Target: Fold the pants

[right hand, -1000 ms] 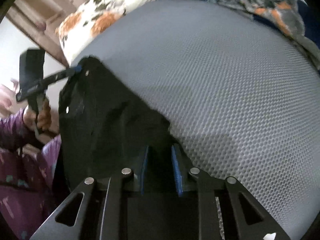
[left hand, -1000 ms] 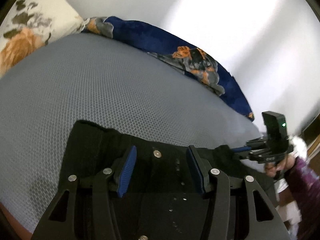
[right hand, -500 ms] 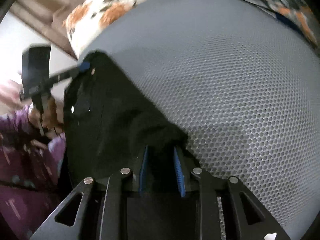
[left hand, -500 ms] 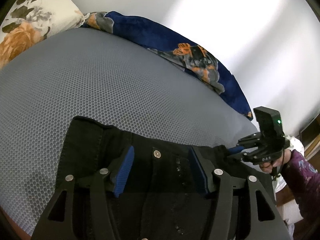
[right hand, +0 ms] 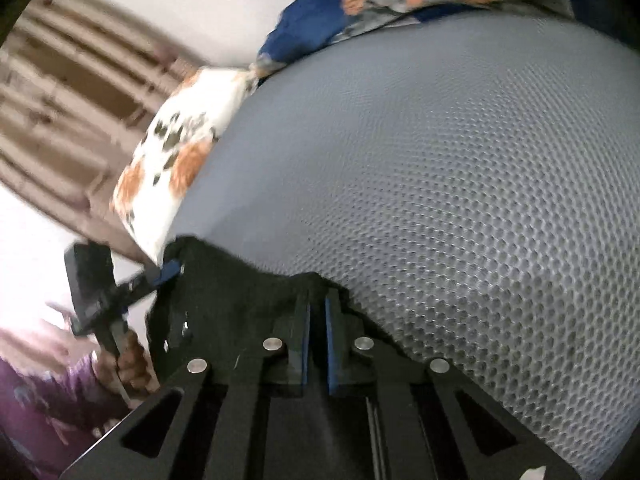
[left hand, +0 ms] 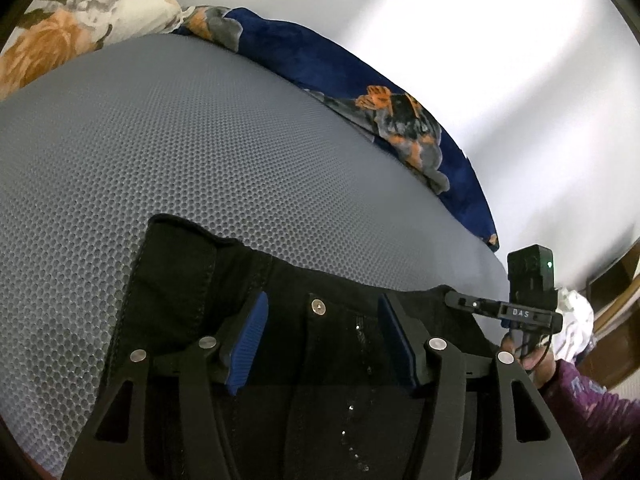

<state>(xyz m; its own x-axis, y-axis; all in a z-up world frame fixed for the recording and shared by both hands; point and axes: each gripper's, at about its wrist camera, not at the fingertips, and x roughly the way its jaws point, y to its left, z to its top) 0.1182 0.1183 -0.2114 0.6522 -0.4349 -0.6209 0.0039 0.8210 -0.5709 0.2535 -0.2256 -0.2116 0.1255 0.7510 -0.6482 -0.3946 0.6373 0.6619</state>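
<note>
Black pants (left hand: 180,280) lie on the grey mesh bed (left hand: 200,140), waistband towards me, with a silver button (left hand: 319,306) at the fly. My left gripper (left hand: 320,308) is open, its blue pads either side of the button, just over the waistband. My right gripper (right hand: 317,300) is shut on the waistband edge of the pants (right hand: 240,292). It also shows in the left wrist view (left hand: 452,300) at the pants' right corner. The left gripper shows in the right wrist view (right hand: 170,270) at the far waistband corner.
A floral white pillow (left hand: 60,32) lies at the bed's far left. A blue floral blanket (left hand: 360,92) runs along the white wall. The person's hand and purple sleeve (left hand: 580,384) are at the right. Wooden furniture (right hand: 60,100) stands behind the pillow.
The right gripper's jaws have closed tighter on the waistband and it has swung, so the pillow and furniture now show higher. The left gripper stays open and has shifted slightly over the waistband.
</note>
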